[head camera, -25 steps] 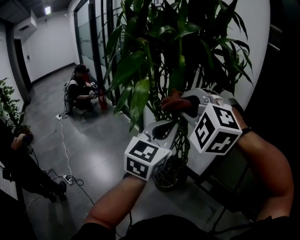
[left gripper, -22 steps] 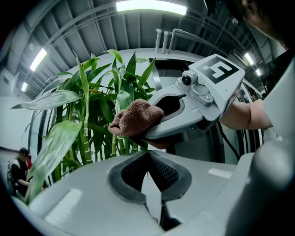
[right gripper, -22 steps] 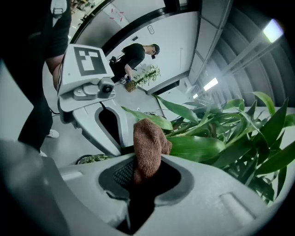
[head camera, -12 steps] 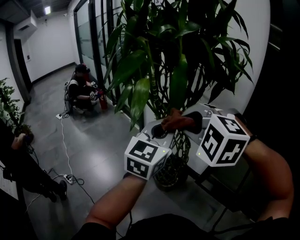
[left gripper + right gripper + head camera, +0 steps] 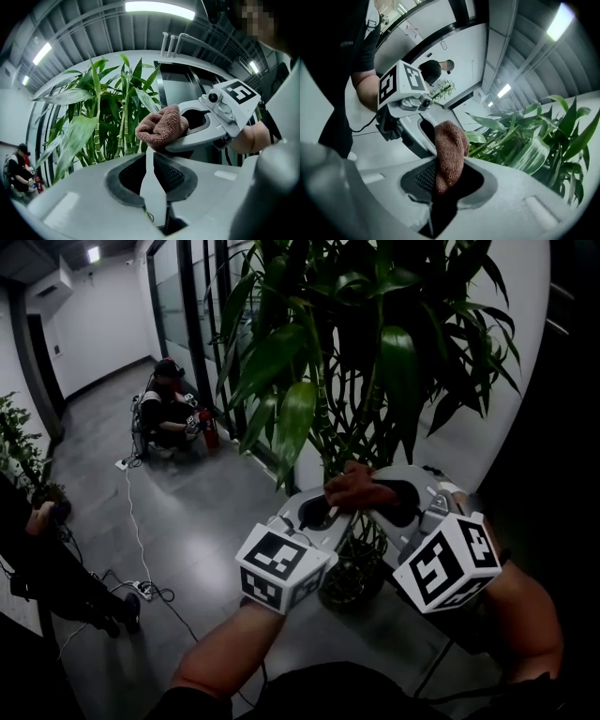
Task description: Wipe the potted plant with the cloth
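The potted plant [image 5: 328, 334] has long green leaves, banded stems and a dark wire pot [image 5: 349, 582] on the floor. My right gripper [image 5: 373, 501] is shut on a brown cloth [image 5: 358, 486], which sticks up from its jaws [image 5: 449, 154] below the leaves, in front of the stems. My left gripper [image 5: 319, 514] is just left of it, pointing at the plant. Its jaws have just been opening and stand a narrow gap apart [image 5: 150, 161] with nothing between them. From the left gripper view the cloth [image 5: 161, 126] is just beyond the jaws.
A white wall stands behind the plant and a glass partition [image 5: 187, 315] to its left. A person crouches by the glass [image 5: 167, 418]; another stands at the left edge [image 5: 37, 563]. Cables and a power strip [image 5: 141, 589] lie on the grey floor. A small plant [image 5: 19, 446] grows at far left.
Both grippers have sunk in the head view. The right one carried the cloth down from the leaves to stem height. The left gripper stays just left of it.
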`<move>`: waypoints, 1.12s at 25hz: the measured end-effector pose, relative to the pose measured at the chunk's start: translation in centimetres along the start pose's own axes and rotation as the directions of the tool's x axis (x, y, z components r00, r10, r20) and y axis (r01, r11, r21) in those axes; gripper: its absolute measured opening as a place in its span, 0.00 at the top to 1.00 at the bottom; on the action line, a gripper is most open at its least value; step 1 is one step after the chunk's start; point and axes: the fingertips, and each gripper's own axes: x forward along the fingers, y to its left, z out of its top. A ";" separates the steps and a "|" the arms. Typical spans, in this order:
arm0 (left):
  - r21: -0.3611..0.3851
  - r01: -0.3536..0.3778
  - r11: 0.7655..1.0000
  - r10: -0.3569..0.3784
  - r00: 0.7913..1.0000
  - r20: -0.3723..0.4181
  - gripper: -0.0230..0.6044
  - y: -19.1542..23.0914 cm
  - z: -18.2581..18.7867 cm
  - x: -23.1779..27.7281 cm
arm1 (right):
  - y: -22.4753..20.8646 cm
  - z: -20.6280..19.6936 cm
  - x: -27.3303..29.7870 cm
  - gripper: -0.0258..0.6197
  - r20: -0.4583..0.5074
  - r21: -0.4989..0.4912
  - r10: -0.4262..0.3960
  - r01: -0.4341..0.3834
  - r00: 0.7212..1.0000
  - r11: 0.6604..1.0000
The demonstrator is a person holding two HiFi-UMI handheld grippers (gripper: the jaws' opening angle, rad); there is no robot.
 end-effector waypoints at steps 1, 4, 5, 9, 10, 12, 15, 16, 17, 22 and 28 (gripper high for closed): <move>-0.013 0.000 1.000 0.000 1.000 0.000 0.86 0.1 -0.1 -0.6 | 0.0 0.5 0.2 0.86 0.013 0.016 -0.021 0.021 1.000 1.000; -0.073 -0.011 0.997 0.011 1.000 0.006 0.86 1.1 -0.2 -2.4 | -0.3 1.6 1.3 0.86 0.041 0.068 -0.085 0.083 0.996 0.994; -0.093 -0.015 0.996 0.016 1.000 0.009 0.86 1.6 -0.4 -3.1 | -0.6 1.8 1.7 0.86 0.045 0.085 -0.109 0.105 0.993 0.991; -0.148 -0.056 0.987 0.063 0.997 0.037 0.87 4.6 -0.2 -6.3 | -1.6 1.8 3.2 0.86 0.040 0.148 -0.186 0.178 0.982 0.973; -0.155 -0.068 0.985 0.076 0.996 0.041 0.87 5.3 0.1 -7.1 | -1.5 1.8 3.5 0.86 0.039 0.166 -0.193 0.184 0.980 0.969; -0.162 -0.083 0.983 0.092 0.995 0.044 0.87 6.5 0.5 -8.6 | -1.2 2.0 4.0 0.86 0.043 0.199 -0.199 0.186 0.979 0.962; -0.169 -0.077 0.983 0.083 0.996 0.033 0.82 7.7 0.5 -10.0 | -0.7 2.8 4.4 0.86 0.029 0.213 -0.216 0.205 0.976 0.955; -0.180 -0.067 0.981 0.073 0.997 0.031 0.78 8.0 0.4 -10.1 | -0.5 3.2 4.6 0.86 0.023 0.211 -0.222 0.212 0.975 0.954; -0.197 -0.054 0.979 0.061 0.998 0.031 0.77 8.2 0.4 -10.1 | -0.3 3.5 4.7 0.86 0.020 0.208 -0.226 0.217 0.974 0.954; -0.348 0.040 0.937 -0.025 0.999 0.048 0.66 8.8 0.0 -7.9 | -1.2 3.8 5.2 0.86 -0.008 0.193 -0.272 0.269 0.962 0.944; -0.373 0.030 0.927 -0.030 1.000 0.006 0.66 10.3 -1.6 -5.6 | -4.2 4.3 6.1 0.86 0.025 0.218 -0.312 0.300 0.950 0.929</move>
